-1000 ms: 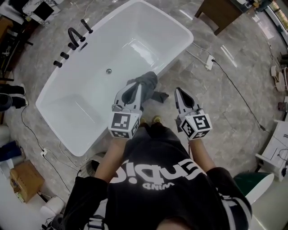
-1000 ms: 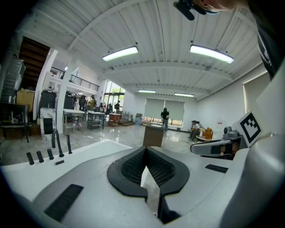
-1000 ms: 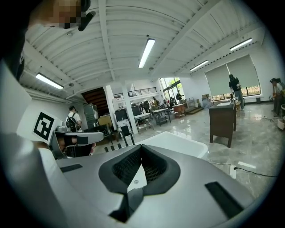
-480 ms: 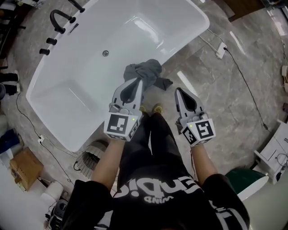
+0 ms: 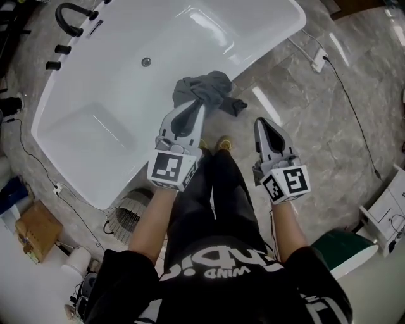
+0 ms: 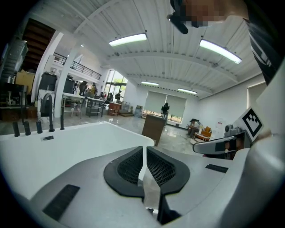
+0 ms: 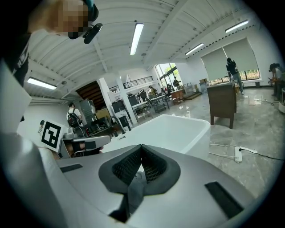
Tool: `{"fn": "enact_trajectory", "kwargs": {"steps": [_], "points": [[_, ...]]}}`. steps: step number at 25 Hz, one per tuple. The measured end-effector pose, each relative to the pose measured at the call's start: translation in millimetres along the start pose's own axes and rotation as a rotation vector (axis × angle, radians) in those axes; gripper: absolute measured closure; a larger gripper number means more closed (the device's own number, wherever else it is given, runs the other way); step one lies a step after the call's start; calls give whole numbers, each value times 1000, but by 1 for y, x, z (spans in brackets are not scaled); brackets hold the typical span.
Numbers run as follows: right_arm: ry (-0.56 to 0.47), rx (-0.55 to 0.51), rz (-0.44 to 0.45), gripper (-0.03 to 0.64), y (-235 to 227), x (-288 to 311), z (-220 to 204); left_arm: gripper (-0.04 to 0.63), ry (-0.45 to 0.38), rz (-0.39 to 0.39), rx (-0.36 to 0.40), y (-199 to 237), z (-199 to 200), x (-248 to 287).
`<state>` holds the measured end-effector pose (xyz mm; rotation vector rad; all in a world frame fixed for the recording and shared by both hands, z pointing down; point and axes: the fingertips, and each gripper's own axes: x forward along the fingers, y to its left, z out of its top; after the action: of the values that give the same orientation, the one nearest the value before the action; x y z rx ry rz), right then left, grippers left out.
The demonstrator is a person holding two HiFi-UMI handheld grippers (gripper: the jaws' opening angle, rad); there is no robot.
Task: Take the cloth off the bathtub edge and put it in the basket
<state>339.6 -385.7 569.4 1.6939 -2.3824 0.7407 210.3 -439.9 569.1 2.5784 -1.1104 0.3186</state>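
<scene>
A crumpled grey cloth (image 5: 205, 88) hangs over the near rim of the white bathtub (image 5: 107, 133), one corner trailing onto the floor. My left gripper (image 5: 201, 109) is shut and empty, with its tip just below the cloth's lower edge. The right gripper (image 5: 260, 121) is over the floor, to the right of the cloth and apart from it, its jaws together. In the left gripper view the shut left gripper (image 6: 144, 149) points at the bathtub (image 6: 67, 142). The right gripper (image 7: 141, 147) has the bathtub (image 7: 173, 129) ahead of it. A ribbed pale basket (image 5: 124, 218) stands by the tub's near left side, partly hidden by my left arm.
A black faucet (image 5: 68, 14) stands at the tub's far left end. A power strip (image 5: 318, 62) and its cable lie on the marble floor at right. A cardboard box (image 5: 38, 231) is at lower left, a green container (image 5: 345, 253) at lower right. My feet (image 5: 213, 145) are close to the tub.
Both grippers have sunk toward the tub's rim. The left gripper's tip has closed in on the cloth. The cloth has not moved.
</scene>
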Motion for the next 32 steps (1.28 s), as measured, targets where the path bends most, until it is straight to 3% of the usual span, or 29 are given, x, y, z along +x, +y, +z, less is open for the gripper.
{"fn": "enact_trajectory", "kwargs": {"steps": [3, 9, 11, 20, 29, 32], "points": [[4, 1, -1, 604, -2, -2, -2, 565, 6, -16, 13, -4, -6, 2], [4, 14, -2, 604, -8, -6, -1, 326, 27, -34, 1, -11, -16, 10], [6, 16, -1, 604, -10, -7, -1, 285, 19, -52, 9, -16, -16, 13], [10, 32, -14, 604, -16, -12, -5, 281, 104, -86, 56, -15, -41, 29], [19, 54, -26, 604, -15, -13, -17, 262, 297, -103, 85, 7, -110, 57], [17, 66, -36, 604, -16, -12, -19, 256, 365, -108, 126, 18, -136, 70]]}}
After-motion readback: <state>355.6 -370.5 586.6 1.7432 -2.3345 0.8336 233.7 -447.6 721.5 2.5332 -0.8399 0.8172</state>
